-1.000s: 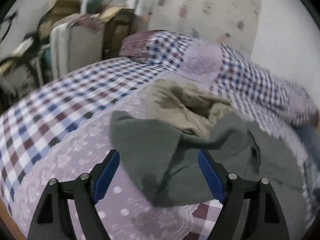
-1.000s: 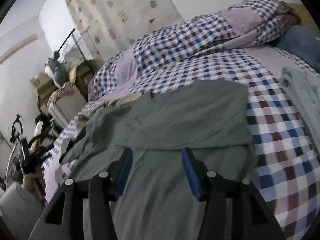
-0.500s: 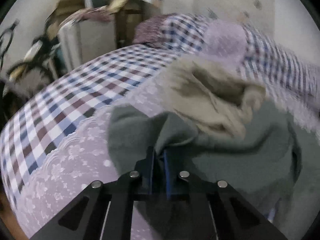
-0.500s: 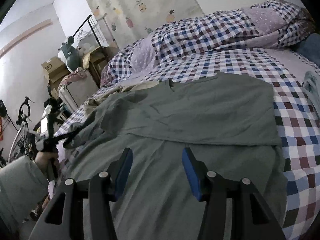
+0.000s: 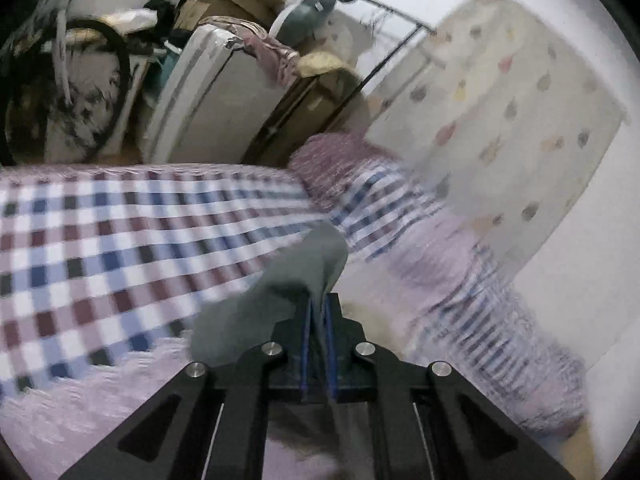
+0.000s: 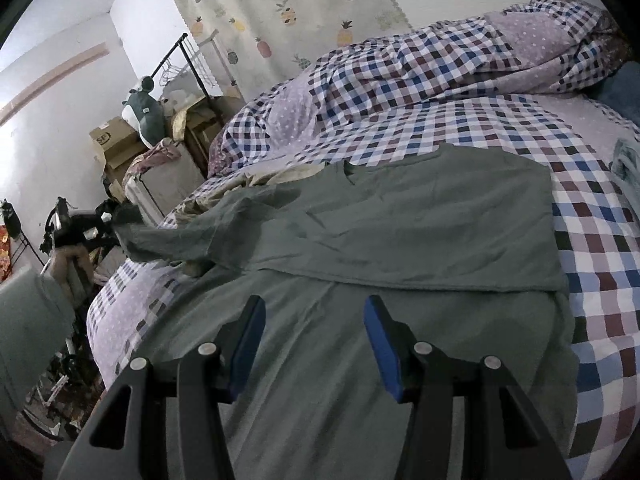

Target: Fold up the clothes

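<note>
A grey-green cotton T-shirt (image 6: 400, 232) lies spread on a bed with a checked cover of blue, maroon and white squares (image 6: 600, 264), its far half folded over the near half so that a straight edge runs across the middle. The shirt's left sleeve (image 6: 168, 240) is drawn out towards the left edge of the bed and lifted off the cover, stretched taut.

The left gripper (image 5: 318, 320) has its jaws pressed together on that sleeve; in the left wrist view the grey-green cloth (image 5: 304, 276) bunches up just beyond the blue pads (image 5: 306, 344) and a thin fold of it runs between them. The jaws have just been closing, with the cloth between them. In the right wrist view the same gripper (image 6: 116, 218) shows at the far left, small and dark, held in a person's hand (image 6: 70, 262) with a pale grey sleeve (image 6: 32, 320) (the left wrist view is blurred, so fine detail there is lost).

The right gripper (image 6: 314, 344) hovers over the near part of the shirt with its jaws apart and nothing between them; whether its tips touch the cloth cannot be told.

A rumpled beige garment (image 6: 280, 176) lies just beyond the shirt's left shoulder. A bunched checked quilt with lilac dotted patches (image 6: 440, 64) lies along the far side of the bed. Beyond the bed's left end stand cardboard boxes (image 6: 116, 140) and a grey-green plush toy (image 6: 144, 114), with a pineapple-print curtain (image 6: 288, 12) on the far wall.
</note>
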Tool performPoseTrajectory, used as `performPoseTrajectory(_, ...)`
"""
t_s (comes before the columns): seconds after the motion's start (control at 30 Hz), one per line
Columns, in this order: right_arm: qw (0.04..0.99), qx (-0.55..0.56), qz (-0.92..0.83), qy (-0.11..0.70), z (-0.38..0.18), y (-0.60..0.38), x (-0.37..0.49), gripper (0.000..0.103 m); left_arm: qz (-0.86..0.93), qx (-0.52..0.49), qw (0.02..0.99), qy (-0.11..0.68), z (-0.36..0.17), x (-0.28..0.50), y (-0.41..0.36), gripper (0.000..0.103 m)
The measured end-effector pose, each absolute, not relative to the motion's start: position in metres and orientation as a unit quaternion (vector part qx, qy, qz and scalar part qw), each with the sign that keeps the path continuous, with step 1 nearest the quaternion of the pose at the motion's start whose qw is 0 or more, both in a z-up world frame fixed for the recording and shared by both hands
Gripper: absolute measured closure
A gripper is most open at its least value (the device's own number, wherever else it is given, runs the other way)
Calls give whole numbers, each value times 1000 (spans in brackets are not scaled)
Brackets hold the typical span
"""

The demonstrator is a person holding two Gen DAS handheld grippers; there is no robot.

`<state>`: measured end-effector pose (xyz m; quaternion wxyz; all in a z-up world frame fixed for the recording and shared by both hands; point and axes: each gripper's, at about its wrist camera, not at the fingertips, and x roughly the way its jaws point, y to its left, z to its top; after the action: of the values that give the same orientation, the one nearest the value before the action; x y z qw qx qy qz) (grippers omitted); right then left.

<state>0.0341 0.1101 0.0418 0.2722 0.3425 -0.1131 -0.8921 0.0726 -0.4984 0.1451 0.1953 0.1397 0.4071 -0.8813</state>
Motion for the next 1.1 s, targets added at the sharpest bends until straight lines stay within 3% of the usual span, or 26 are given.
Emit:
performPoseTrajectory(0.17, 275, 346, -890, -114, 38, 109, 31, 48, -903, 82, 128, 402, 187, 65, -472, 98)
performPoseTrajectory(0.33, 282, 348, -887, -114, 37, 107, 31, 48, -941, 53, 11, 334, 245, 42, -411, 98)
performPoseTrajectory(0.57, 285, 343, -883, -147, 42, 121, 31, 48, -949, 104, -187, 232, 287, -4, -268, 98)
performPoseTrajectory(0.67, 287, 335, -879, -182, 47, 136, 29, 48, -937, 155, -254, 185, 275, -26, -195, 98)
performPoseTrajectory(0.87, 277, 317, -869, -261, 55, 179, 19, 47, -898, 280, -332, 73, 202, -48, -53, 98)
performPoseTrajectory(1.1, 252, 336, -829, -371, 36, 228, 2, 46, -878, 361, -310, 52, 140, -65, 0, 98)
